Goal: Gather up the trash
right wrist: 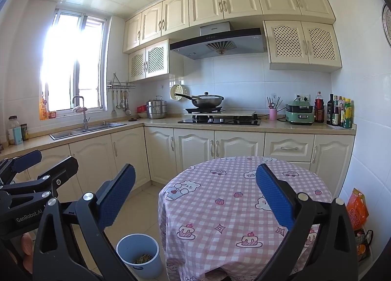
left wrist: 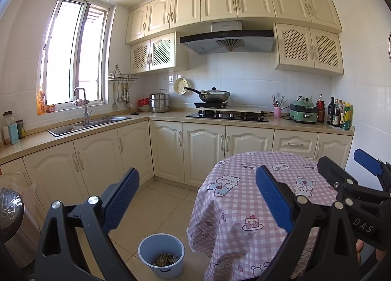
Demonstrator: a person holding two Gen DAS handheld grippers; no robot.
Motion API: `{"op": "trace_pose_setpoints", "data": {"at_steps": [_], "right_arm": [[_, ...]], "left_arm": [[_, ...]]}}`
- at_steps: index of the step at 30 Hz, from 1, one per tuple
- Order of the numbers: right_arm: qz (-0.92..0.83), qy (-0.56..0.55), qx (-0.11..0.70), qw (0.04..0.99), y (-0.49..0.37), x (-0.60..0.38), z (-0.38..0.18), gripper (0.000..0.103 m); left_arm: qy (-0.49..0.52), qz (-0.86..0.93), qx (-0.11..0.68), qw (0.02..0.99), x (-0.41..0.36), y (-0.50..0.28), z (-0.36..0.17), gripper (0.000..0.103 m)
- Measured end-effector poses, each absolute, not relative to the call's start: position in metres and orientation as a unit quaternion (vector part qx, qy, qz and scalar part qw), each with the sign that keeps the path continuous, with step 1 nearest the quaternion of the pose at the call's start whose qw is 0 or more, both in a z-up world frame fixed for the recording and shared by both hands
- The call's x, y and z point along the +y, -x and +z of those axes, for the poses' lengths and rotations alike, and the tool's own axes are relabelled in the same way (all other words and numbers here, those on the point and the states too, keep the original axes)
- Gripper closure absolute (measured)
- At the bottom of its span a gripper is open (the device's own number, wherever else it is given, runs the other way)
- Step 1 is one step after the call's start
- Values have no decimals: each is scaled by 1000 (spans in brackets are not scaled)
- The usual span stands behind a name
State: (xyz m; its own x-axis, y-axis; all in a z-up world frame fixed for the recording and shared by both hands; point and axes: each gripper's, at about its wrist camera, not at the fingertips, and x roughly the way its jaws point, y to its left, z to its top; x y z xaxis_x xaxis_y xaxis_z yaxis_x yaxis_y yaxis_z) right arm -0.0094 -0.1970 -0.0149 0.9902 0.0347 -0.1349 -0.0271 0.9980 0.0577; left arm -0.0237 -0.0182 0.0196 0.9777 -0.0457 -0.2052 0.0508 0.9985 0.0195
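A light blue bin [left wrist: 161, 255] [right wrist: 139, 254] stands on the tiled floor beside the round table, with crumpled scraps of trash [left wrist: 165, 259] [right wrist: 143, 258] at its bottom. The round table [left wrist: 244, 205] [right wrist: 220, 207] wears a pink checked cloth with cartoon prints, and nothing lies on its top. My left gripper [left wrist: 197, 182] is open above the floor and the table's left edge, holding nothing. My right gripper [right wrist: 195, 178] is open over the table's near side, also holding nothing. Each gripper shows at the edge of the other's view.
Cream cabinets and a counter run along the back and left walls, with a sink [left wrist: 90, 125], a wok on the hob [left wrist: 215, 96], a steel pot [left wrist: 159, 103] and bottles [left wrist: 339, 114]. A rice cooker [left wrist: 11, 220] stands at the left. Orange bags [right wrist: 358, 212] lie right of the table.
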Motion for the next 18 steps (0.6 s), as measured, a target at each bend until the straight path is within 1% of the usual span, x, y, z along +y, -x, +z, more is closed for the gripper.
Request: {"op": "trace_pose_setpoints", "data": {"at_steps": [18], "right_arm": [[15,-29,68,997,8,-199,-16,7]], "left_arm": [[-16,-28,107,994,-18,20,19,9]]}}
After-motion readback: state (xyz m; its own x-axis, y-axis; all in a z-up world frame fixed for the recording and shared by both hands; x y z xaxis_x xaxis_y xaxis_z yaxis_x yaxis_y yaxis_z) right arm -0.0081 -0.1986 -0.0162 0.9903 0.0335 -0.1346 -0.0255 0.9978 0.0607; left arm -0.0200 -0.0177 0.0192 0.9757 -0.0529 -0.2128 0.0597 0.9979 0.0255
